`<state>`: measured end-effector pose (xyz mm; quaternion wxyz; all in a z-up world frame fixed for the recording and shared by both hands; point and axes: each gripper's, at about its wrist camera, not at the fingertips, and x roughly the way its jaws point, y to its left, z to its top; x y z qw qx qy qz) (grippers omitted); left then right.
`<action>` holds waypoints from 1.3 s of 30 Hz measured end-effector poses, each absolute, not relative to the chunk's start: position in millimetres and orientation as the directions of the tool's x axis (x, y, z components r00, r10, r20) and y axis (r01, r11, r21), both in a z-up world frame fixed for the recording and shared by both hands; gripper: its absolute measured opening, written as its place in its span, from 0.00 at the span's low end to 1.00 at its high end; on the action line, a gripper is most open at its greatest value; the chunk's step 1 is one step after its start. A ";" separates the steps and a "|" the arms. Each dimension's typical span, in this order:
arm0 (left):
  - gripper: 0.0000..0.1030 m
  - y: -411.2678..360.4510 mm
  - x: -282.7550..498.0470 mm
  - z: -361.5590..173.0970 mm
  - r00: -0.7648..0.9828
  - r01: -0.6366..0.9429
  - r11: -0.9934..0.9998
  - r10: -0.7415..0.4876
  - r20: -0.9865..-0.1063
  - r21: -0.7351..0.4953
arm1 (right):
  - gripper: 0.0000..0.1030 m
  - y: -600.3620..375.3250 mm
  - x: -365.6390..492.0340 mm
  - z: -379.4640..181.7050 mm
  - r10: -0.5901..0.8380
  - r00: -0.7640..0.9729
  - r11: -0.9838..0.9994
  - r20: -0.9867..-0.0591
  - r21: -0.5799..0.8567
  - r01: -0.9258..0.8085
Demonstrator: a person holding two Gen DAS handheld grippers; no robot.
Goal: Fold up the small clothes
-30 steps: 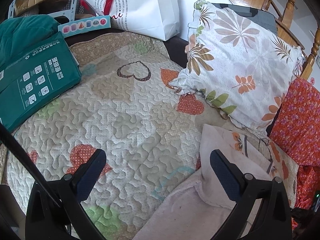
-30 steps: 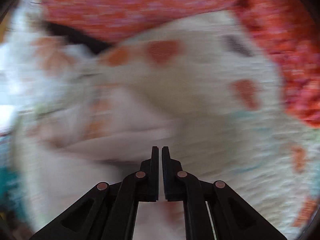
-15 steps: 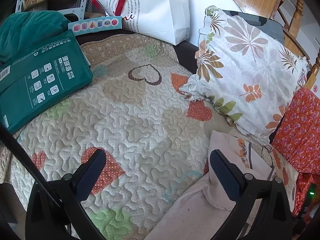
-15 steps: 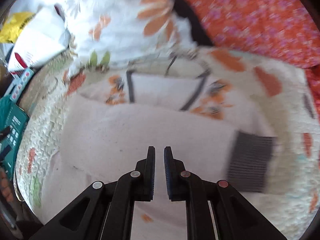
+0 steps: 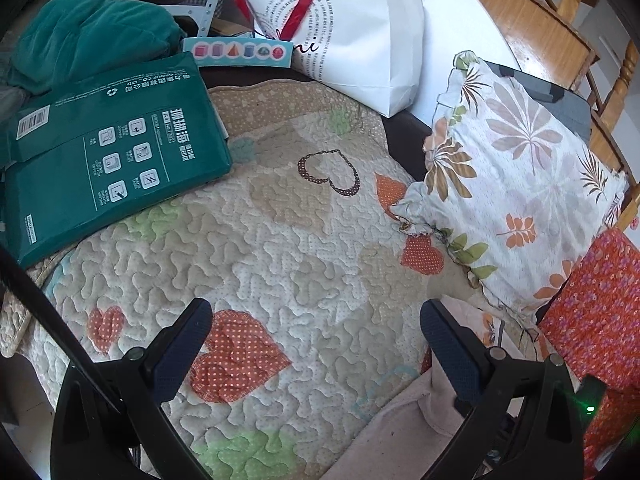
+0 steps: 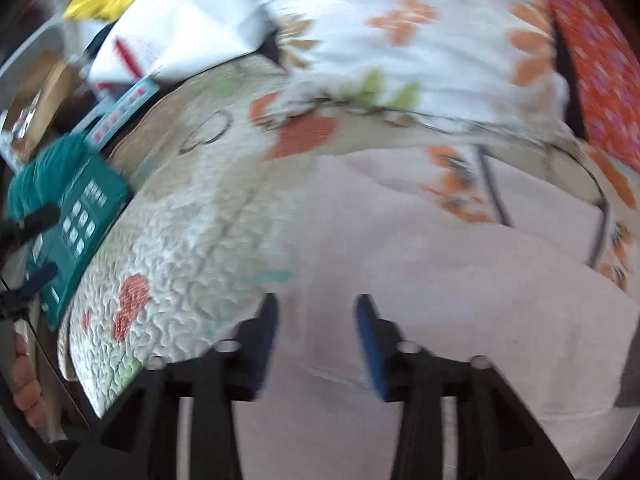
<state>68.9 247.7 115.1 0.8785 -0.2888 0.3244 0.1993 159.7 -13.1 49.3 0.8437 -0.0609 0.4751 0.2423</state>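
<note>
A pale pink small garment (image 6: 460, 272) with orange prints and dark trim lies on the quilted cover (image 5: 280, 248), partly folded. In the left wrist view it (image 5: 404, 432) shows at the lower right, behind the right finger. My left gripper (image 5: 316, 320) is wide open and empty above the quilt, to the left of the garment. My right gripper (image 6: 316, 312) is open and empty just above the garment's near part. The right wrist view is blurred by motion.
A floral pillow (image 5: 516, 184) and an orange flowered cushion (image 5: 600, 304) lie at the right. A green box (image 5: 108, 160), a teal cloth (image 5: 88, 44) and a white paper bag (image 5: 360, 40) sit at the back left. Wooden chair parts (image 5: 580, 12) stand behind.
My right gripper has opened from shut and swung left over the garment. My left gripper has drawn back to the left, away from the garment, still open.
</note>
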 end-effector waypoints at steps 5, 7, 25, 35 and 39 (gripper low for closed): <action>1.00 256.0 61.8 116.4 0.718 -0.537 0.742 0.152 -0.679 -0.401 | 0.18 28.5 174.0 5.4 0.087 0.453 0.895 -0.887 -0.130 -0.426; 1.00 261.1 59.3 116.6 0.721 -0.538 0.734 0.146 -0.677 -0.414 | 0.05 19.1 175.5 4.8 0.087 0.445 0.913 -0.891 -0.107 -0.393; 1.00 221.8 58.5 101.1 0.696 -0.386 0.873 0.061 -0.716 -0.300 | 0.53 -51.0 116.0 64.0 0.210 0.507 0.956 -0.836 0.066 -0.287; 1.00 153.7 37.3 52.4 0.620 -0.213 0.954 -0.036 -0.784 -0.212 | 0.56 -270.8 6.9 81.3 -0.025 0.595 0.998 -0.803 0.015 0.062; 0.98 141.6 27.4 35.2 0.603 -0.170 0.959 -0.080 -0.794 -0.226 | 0.56 -322.5 -17.3 67.9 -0.056 0.583 0.986 -0.810 0.046 0.158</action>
